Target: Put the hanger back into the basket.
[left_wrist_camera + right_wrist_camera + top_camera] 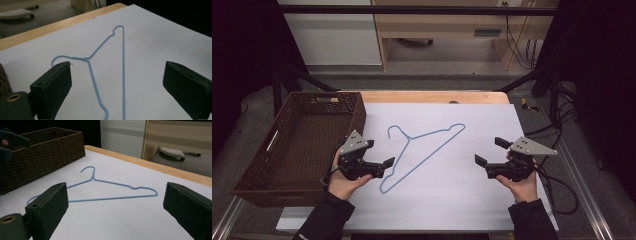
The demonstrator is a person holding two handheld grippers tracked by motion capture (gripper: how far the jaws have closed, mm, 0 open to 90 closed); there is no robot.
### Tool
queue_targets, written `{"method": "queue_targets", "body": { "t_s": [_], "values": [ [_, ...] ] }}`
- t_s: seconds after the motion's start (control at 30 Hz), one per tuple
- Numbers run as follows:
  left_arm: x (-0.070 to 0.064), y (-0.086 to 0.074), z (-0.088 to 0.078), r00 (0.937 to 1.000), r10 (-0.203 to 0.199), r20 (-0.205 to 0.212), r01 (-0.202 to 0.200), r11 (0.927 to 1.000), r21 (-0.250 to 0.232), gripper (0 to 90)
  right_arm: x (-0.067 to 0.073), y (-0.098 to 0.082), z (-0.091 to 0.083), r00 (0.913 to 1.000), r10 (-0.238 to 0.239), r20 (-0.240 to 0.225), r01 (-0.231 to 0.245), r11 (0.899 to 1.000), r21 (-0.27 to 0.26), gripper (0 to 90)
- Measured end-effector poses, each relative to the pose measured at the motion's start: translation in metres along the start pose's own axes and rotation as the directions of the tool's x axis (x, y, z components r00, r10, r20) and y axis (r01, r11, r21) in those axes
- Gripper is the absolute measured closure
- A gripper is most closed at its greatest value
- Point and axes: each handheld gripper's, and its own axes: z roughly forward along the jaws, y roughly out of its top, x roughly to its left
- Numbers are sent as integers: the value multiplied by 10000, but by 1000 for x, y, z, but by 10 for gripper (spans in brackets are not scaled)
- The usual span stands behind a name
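Left gripper view: hanger [105, 60] cut off at the bottom edge, so its lower end is unseen; part of the hook hidden behind the near jaw of the left tongs [117, 85]. Both jaws clipped by the bottom edge. Basket [3, 82] just a sliver at the left edge.

Right gripper view: hanger's left end hidden behind the near jaw of the right tongs [115, 207]. Basket cut off by the left edge. Left tongs blurred at the top left corner, mostly out of frame.

High view: sleeves [329, 220] cut by the bottom edge. Desk's [432, 96] near edge is hidden under the white sheet [452, 195]. Room behind dark, details unreadable.
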Motion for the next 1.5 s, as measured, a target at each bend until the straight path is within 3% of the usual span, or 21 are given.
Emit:
{"method": "queue_targets", "body": {
  "t_s": [0.03,0.07,0.23,0.4,0.53,0.83,0.93,0.97,1.0,1.03,1.13,1.2,1.3,1.33,1.37,1.5],
  "values": [
    [0,0,0,10000,0,0,0,10000,0,84,0,0,0,10000,0,0,0,10000,0,63],
    [3,4,9,10000,23,16,-24,9993,385,90,1,0,2,10000,-87,-37,87,9999,107,62],
    [4,15,33,9999,80,-127,-63,9915,1297,98,1,-1,4,9999,-117,-58,118,9997,203,60],
    [5,26,55,9992,326,-241,-269,9779,2071,106,2,0,2,9999,-104,-75,106,9998,173,59],
    [9,32,73,9990,247,-378,-142,9666,2560,119,2,0,3,9999,-119,-99,122,9997,225,57],
    [20,33,111,9975,234,-666,32,9271,3747,194,1,0,3,9999,-88,-133,91,9997,240,57],
    [22,31,121,9959,279,-858,88,9164,4003,215,2,0,4,9999,-83,-131,87,9995,293,58],
    [22,31,121,9959,279,-858,88,9164,4003,231,2,0,4,9999,-83,-131,87,9995,293,58],
    [25,29,127,9956,309,-890,98,9057,4238,232,2,0,5,9999,-56,-139,60,9995,312,58],
    [25,29,127,9956,309,-890,98,9057,4238,232,2,0,5,9999,-56,-139,60,9995,312,58],
    [30,24,138,9950,163,-984,305,8898,4553,241,2,0,5,9998,-64,-171,70,9993,375,57],
    [32,22,143,9947,46,-1030,431,8888,4563,272,2,0,5,9998,-89,-189,97,9992,382,57],
    [34,19,149,9954,-42,-960,496,8783,4755,314,2,0,5,9998,-79,-184,86,9993,377,57],
    [34,19,149,9954,-42,-960,496,8783,4755,342,2,0,5,9998,-79,-184,86,9993,377,57],
    [36,16,154,9959,49,-906,416,8628,5039,359,1,0,5,9998,-101,-179,107,9993,350,57],
    [39,12,161,9954,104,-947,408,8520,5220,363,1,0,5,9998,-79,-202,85,9994,331,57]
  ]
}}
